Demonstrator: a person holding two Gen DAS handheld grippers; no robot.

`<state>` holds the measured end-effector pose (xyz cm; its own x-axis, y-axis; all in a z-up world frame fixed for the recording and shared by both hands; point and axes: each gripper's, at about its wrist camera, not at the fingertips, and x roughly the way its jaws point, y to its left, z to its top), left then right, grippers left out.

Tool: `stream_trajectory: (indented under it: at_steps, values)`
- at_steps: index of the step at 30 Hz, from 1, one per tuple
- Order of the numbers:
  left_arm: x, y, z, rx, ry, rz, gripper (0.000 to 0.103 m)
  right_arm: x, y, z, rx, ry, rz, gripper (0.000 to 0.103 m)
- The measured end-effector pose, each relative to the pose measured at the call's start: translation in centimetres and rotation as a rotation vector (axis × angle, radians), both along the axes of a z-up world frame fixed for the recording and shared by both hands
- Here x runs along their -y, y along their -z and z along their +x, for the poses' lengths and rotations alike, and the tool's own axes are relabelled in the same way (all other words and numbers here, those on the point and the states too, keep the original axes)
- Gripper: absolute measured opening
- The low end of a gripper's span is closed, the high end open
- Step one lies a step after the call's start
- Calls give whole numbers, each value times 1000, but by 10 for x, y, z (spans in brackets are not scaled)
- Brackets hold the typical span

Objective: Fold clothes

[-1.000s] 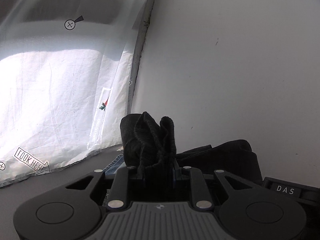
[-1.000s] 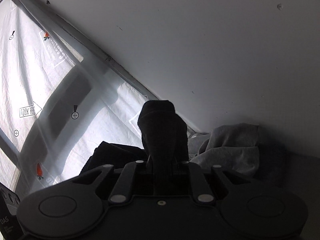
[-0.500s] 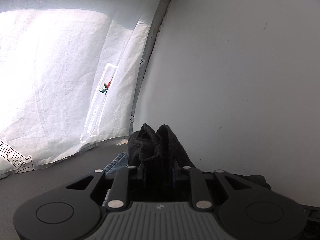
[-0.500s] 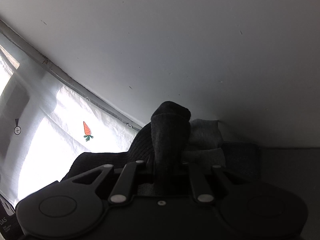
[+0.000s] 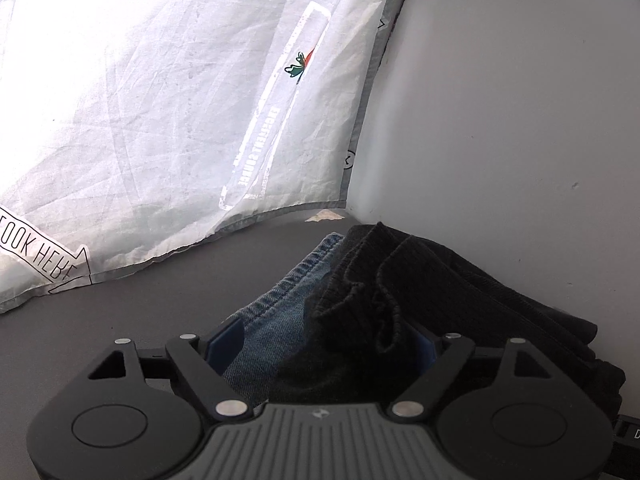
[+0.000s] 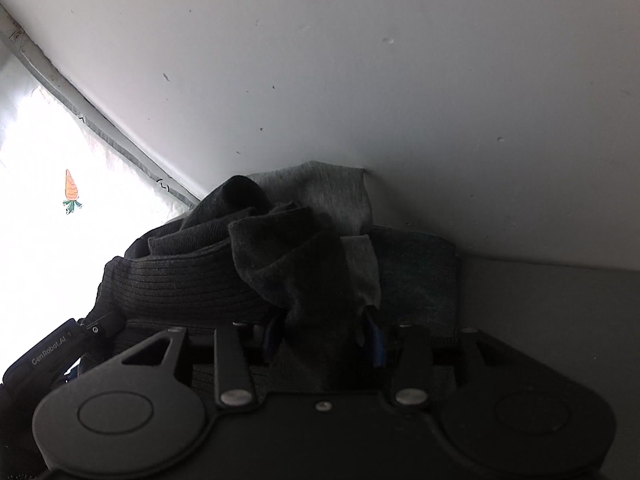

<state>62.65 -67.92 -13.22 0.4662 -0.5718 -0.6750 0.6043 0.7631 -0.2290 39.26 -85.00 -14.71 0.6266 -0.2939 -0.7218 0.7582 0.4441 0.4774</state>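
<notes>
Release step, judged from both wrist views: the black ribbed knit garment (image 5: 360, 320) is being set down on the pile in the far corner where the dark counter (image 5: 140, 300) meets the white wall (image 5: 520, 120). Left claw (image 5: 320, 340) has just been opening and stands wide, blue pads clear of the cloth; the knit's bunched edge lies loose between them. Right claw (image 6: 324, 332) has just been opening too, about half spread; a dark fold still sits between its pads, and whether they still press on it I cannot tell. To do this well: finish spreading the right claw first, then draw both back toward the near side and slightly up, so no rib snags and drags the fold open. Keep clear of the blue denim (image 5: 280, 300) just left of the knit, partly under it. Garment itself: black, fine ribbing, thick and soft, edges rolled and lumpy rather than flat, so likely to slump. Grey cloth (image 6: 332, 196) lies behind it against the wall. White printed sheet (image 5: 160, 100) hangs at far left.
</notes>
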Motion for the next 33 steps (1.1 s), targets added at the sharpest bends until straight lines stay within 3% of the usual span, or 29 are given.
stream_trajectory:
  at_steps: [4, 7, 10, 15, 18, 21, 27, 30, 33]
  values:
    - [-8, -15, -11, 44, -67, 46, 89, 11, -14, 2, -6, -40, -18, 44]
    - [-21, -35, -32, 129, -146, 75, 89, 1, -29, 1, -41, -108, -141, 47]
    - [-46, -59, -55, 197, -193, 73, 89, -12, -51, -6, -53, -142, -287, 55]
    - [-100, -98, -104, 270, -266, 38, 96, -35, -85, -19, -2, -236, -363, 77]
    - [-136, -127, -144, 352, -367, 50, 99, -64, -104, -29, 45, -382, -386, 95]
    - [-181, -153, -184, 423, -434, -14, 103, -105, -124, -47, 100, -499, -426, 100]
    - [-257, -173, -255, 402, -583, 14, 103, -190, -141, -79, 160, -617, -547, 102]
    - [-296, -170, -298, 452, -701, 0, 103, -231, -148, -99, 180, -654, -624, 102]
    - [-332, -168, -336, 477, -767, 4, 103, -275, -154, -125, 132, -721, -715, 102]
